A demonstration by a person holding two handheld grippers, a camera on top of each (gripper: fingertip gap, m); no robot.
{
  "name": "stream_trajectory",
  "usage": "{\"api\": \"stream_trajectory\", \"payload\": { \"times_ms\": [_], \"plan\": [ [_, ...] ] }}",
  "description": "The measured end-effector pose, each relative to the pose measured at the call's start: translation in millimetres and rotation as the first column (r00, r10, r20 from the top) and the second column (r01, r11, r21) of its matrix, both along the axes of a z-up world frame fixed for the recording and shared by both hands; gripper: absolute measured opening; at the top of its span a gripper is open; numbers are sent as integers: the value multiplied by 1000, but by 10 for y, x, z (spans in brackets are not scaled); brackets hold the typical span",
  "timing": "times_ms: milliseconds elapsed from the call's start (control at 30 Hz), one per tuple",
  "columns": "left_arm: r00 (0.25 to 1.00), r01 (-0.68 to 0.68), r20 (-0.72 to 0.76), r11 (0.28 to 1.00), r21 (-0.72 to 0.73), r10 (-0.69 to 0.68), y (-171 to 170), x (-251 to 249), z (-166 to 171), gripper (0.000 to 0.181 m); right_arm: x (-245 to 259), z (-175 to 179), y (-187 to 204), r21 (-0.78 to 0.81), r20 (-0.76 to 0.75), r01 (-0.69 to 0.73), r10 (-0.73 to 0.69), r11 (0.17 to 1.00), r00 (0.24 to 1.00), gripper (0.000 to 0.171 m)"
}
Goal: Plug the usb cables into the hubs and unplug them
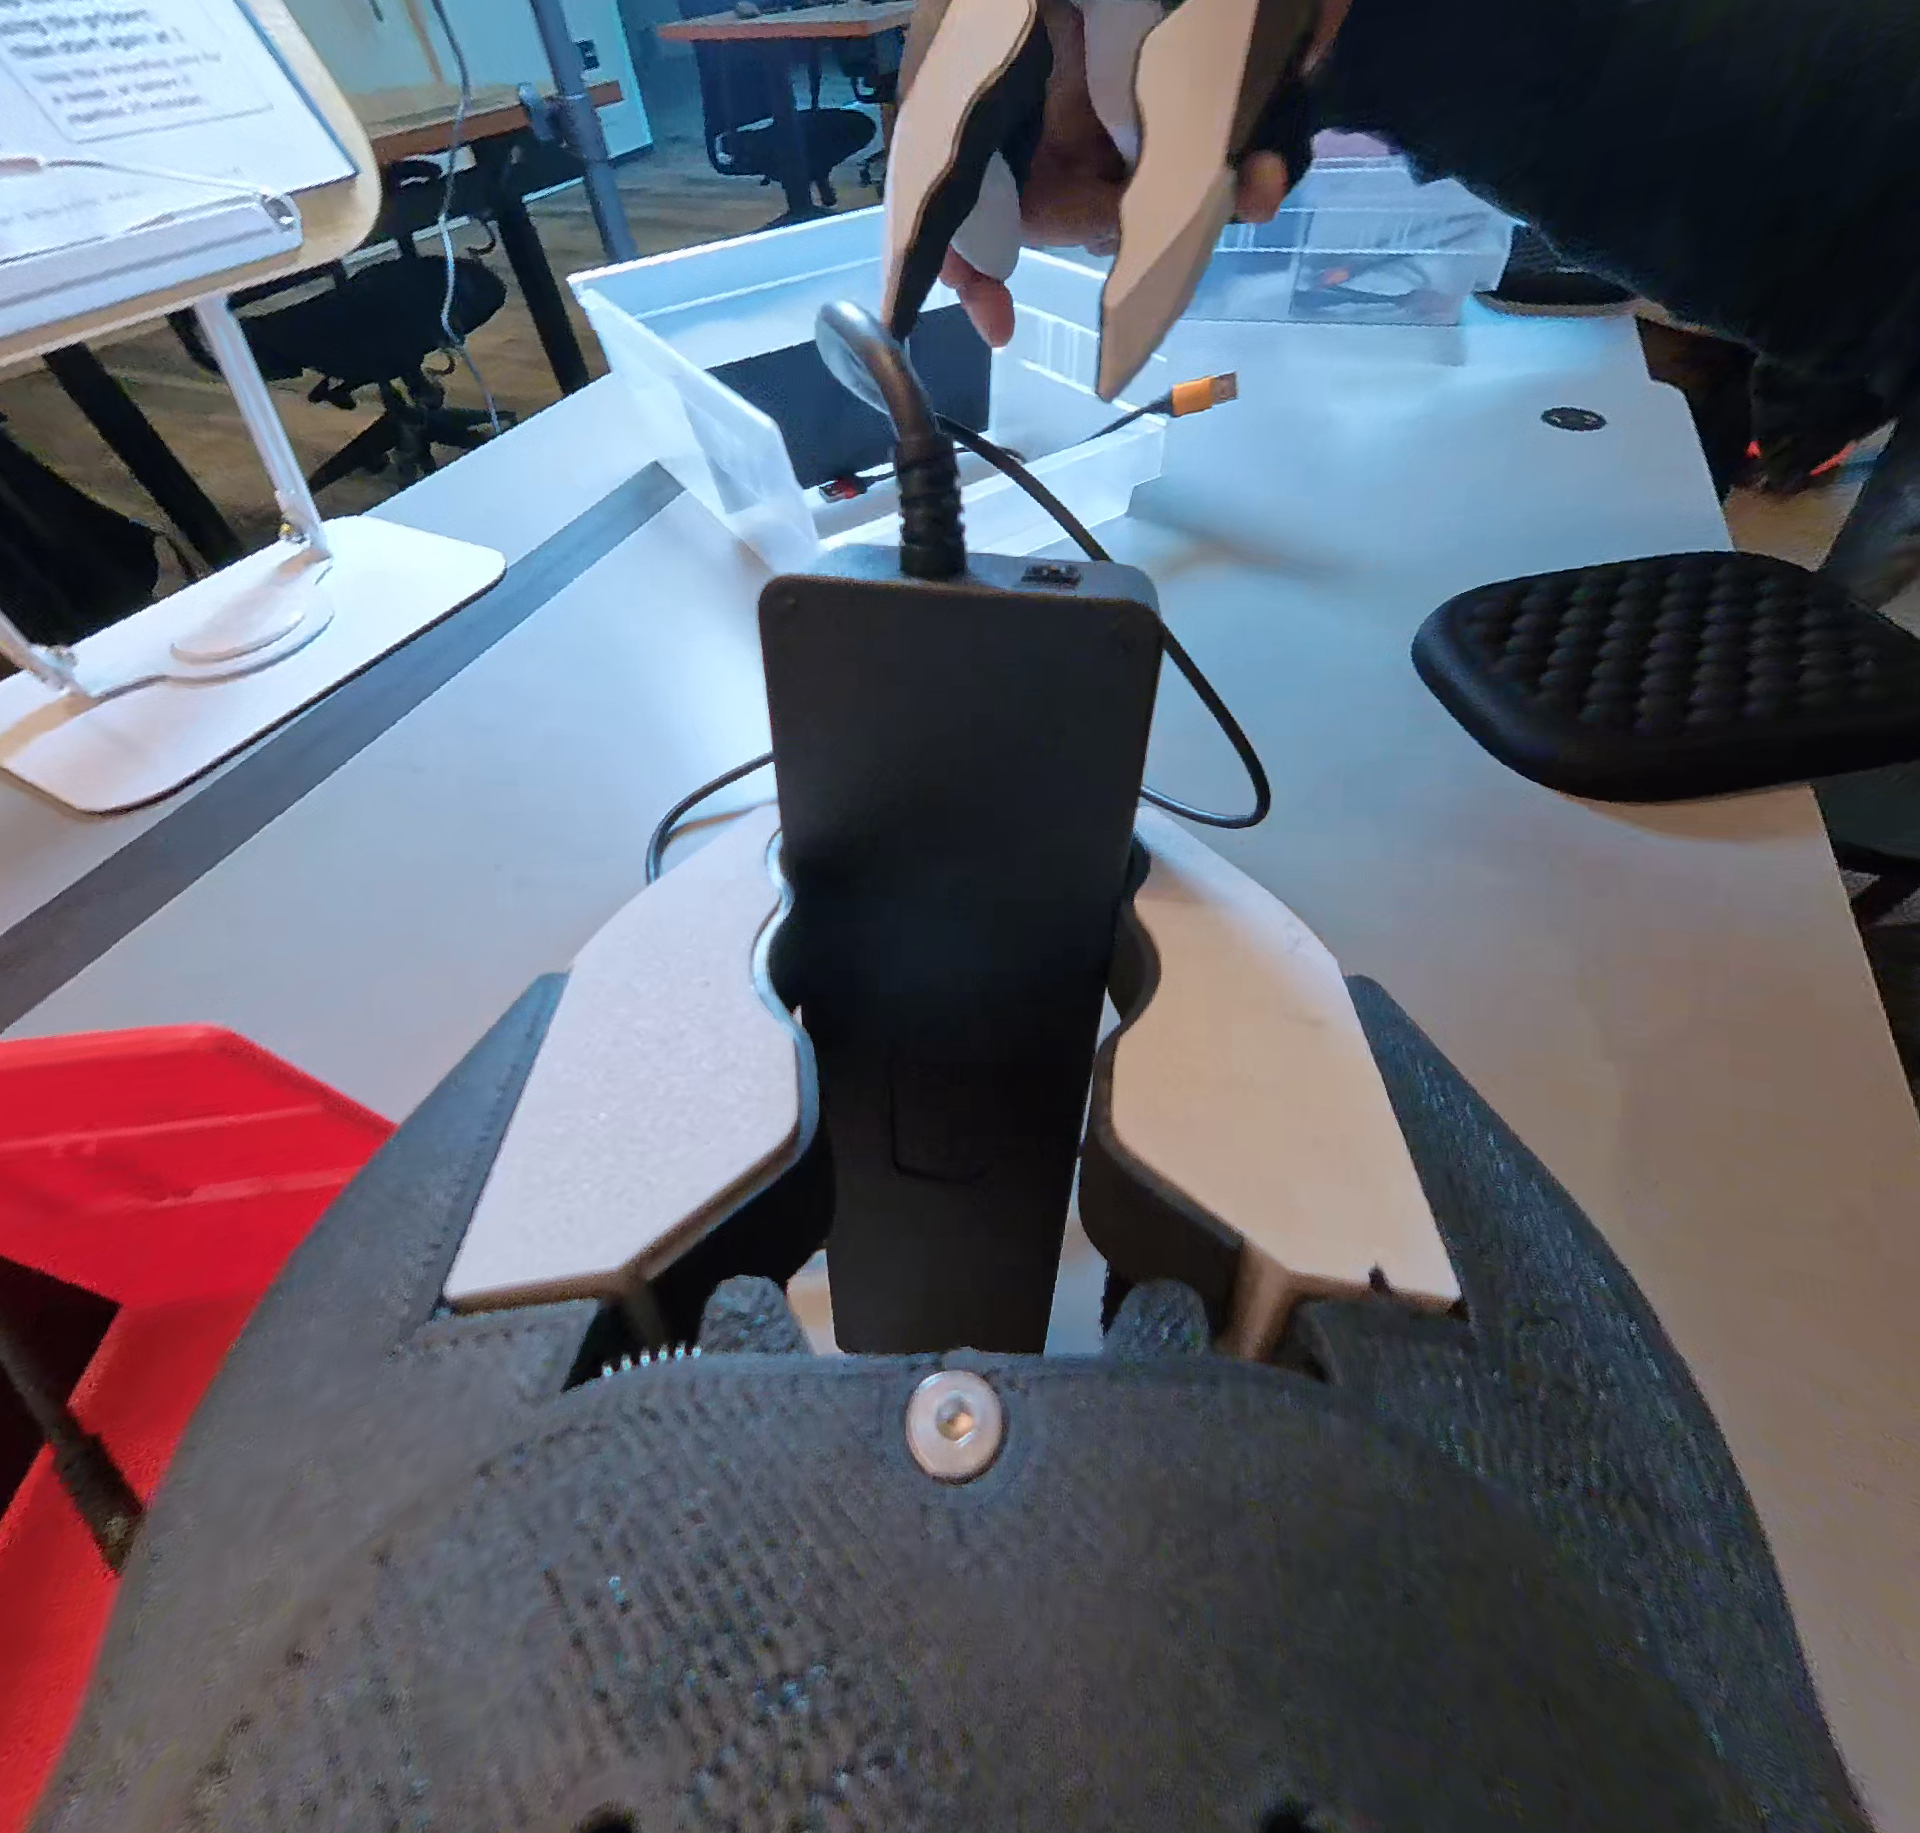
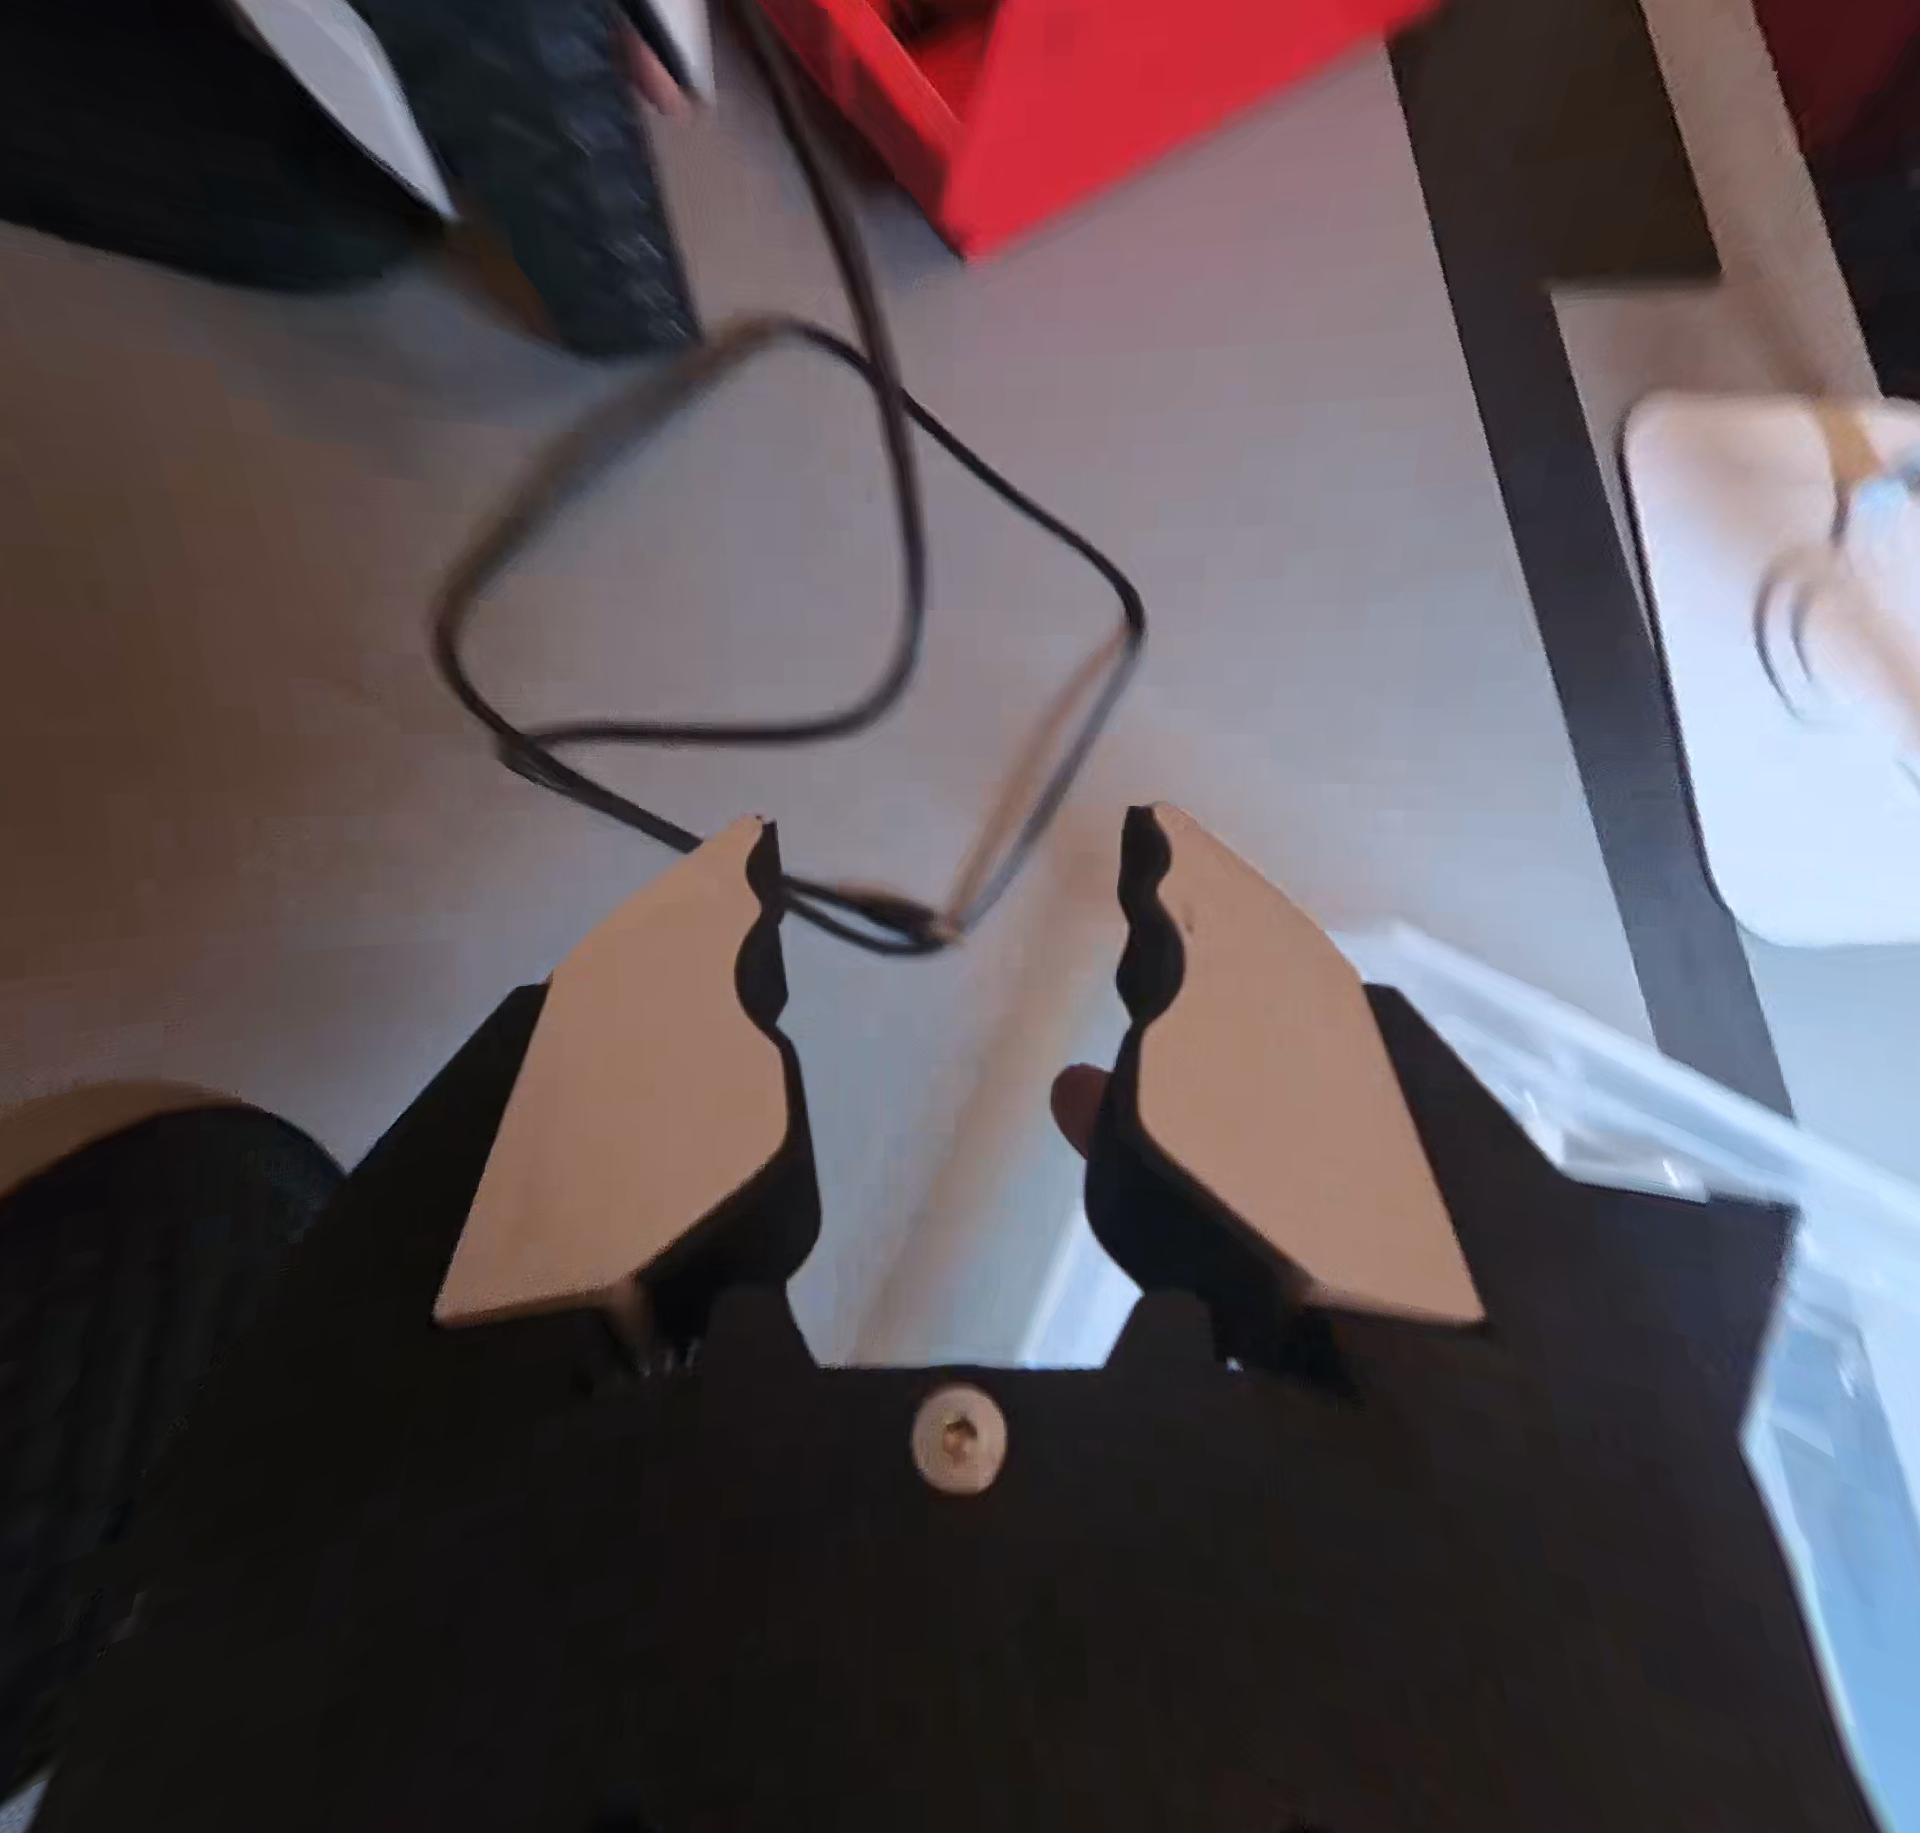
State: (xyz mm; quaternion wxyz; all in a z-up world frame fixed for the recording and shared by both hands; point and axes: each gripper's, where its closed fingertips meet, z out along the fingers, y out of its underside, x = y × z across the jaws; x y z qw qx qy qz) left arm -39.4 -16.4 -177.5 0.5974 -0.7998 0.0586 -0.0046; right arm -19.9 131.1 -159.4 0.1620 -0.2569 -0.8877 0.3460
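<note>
My left gripper [image 1: 956,838] is shut on a long black USB hub [image 1: 961,796] and holds it pointing away over the white table. The hub's thick black lead [image 1: 920,453] rises from its far end. My right gripper [image 1: 1003,355] hangs open and empty beyond the hub, tips down, one tip close to the lead. An orange USB plug [image 1: 1205,393] lies by the clear tray's corner, just right of those tips. In the blurred right wrist view my right gripper [image 2: 951,827] is open above a looped thin black cable [image 2: 914,557] on the table.
A clear plastic tray [image 1: 727,297] stands behind the hub. A red bin [image 1: 156,1212] is at the near left and shows in the right wrist view [image 2: 1143,69]. A white document stand [image 1: 239,630] is at the left, and a black textured pad [image 1: 1662,671] at the right table edge.
</note>
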Motion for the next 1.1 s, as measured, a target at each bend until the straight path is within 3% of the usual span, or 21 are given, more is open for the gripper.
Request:
{"api": "stream_trajectory", "payload": {
  "times_ms": [200,433,567,667,767,933,1100],
  "plan": [
    [996,82,-43,995,52,-80,100,304,69,57,130,193,-987,11,-192,-135,134,991,972,75],
    [952,231,131,929,291,-277,14,597,442,57,137,28,-1409,33,-212,-165,168,986,963,82],
    [945,172,202,919,355,-256,-88,419,603,57,-49,-136,-1149,97,-212,-86,105,992,972,82],
    [947,94,249,914,395,-205,-195,180,702,57,-107,-365,-752,110,-54,-33,39,993,998,81],
    [947,2,303,943,332,-109,-207,-67,617,57,-165,-748,-360,190,95,18,-36,982,995,79],
    [955,-40,294,974,223,-28,-144,-169,393,58,-224,-1346,-60,328,263,97,-189,940,946,81],
    [966,-50,257,983,176,3,-120,-173,314,57,-406,-1416,-2,264,333,347,-422,900,843,71]
  ]
}}
